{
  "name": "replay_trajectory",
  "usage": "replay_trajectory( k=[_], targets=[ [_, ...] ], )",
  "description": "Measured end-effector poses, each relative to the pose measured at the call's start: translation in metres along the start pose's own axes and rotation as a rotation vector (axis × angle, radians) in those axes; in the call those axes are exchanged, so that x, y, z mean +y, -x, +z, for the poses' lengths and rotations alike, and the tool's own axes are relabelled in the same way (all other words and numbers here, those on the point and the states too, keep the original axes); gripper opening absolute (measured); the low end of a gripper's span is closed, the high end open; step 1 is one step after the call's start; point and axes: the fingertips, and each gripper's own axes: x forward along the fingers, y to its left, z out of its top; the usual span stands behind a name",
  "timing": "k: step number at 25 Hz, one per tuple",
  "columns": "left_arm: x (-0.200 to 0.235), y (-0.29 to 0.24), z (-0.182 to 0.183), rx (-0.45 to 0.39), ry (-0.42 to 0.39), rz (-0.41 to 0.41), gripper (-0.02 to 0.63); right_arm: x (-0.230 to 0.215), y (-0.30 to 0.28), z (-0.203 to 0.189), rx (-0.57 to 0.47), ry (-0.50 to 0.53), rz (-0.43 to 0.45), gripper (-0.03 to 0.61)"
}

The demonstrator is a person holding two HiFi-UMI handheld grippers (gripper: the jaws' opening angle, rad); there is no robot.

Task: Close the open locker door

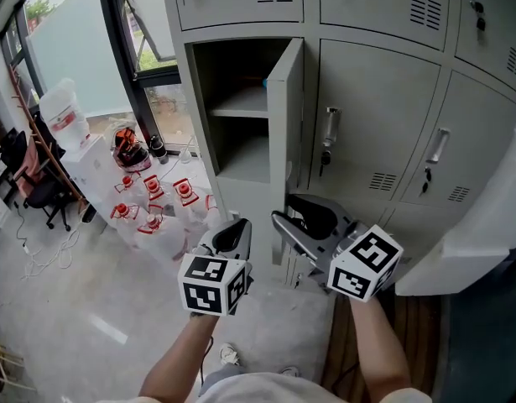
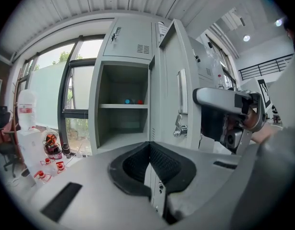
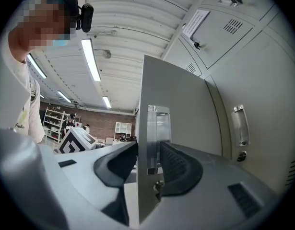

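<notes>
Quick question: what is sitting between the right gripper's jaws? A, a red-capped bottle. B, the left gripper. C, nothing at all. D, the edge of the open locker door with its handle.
D: in the right gripper view, the edge of the open locker door and its handle stand between the two pads of the right gripper.

Locker door (image 1: 284,133): centre of frame — right of its open compartment (image 1: 234,74).
Right gripper (image 1: 283,208): below, astride the door's edge.
</notes>
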Motion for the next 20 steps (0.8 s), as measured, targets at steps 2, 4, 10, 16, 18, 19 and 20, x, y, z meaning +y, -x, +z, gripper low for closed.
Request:
replay_trajectory(
  k=[2,4,10,16,18,19,20],
  targets=[
    [0.009,0.002,0.000,-0.003,0.005,0.002,0.006,0.003,-0.009,-0.002,0.001,-0.009,0.005,0.143],
    [0.019,0.002,0.000,-0.006,0.011,0.001,0.006,0.005,-0.019,-0.003,0.001,-0.014,0.007,0.141],
    [0.048,0.001,0.001,-0.006,0.022,-0.008,0.006,0.011,-0.052,-0.007,0.006,-0.019,0.003,0.135],
    [0.075,-0.005,0.003,-0.014,0.027,-0.025,0.006,0.012,-0.083,-0.012,0.004,-0.009,-0.028,0.133],
    [0.083,-0.007,0.005,-0.017,0.027,-0.032,0.006,0.012,-0.092,-0.013,0.007,0.001,-0.044,0.133],
    [0.087,-0.008,0.006,-0.019,0.027,-0.035,0.006,0.011,-0.096,-0.014,0.007,0.005,-0.054,0.135],
    [0.091,-0.008,0.006,-0.021,0.027,-0.038,0.006,0.011,-0.101,-0.014,0.006,0.008,-0.065,0.133]
  ],
)
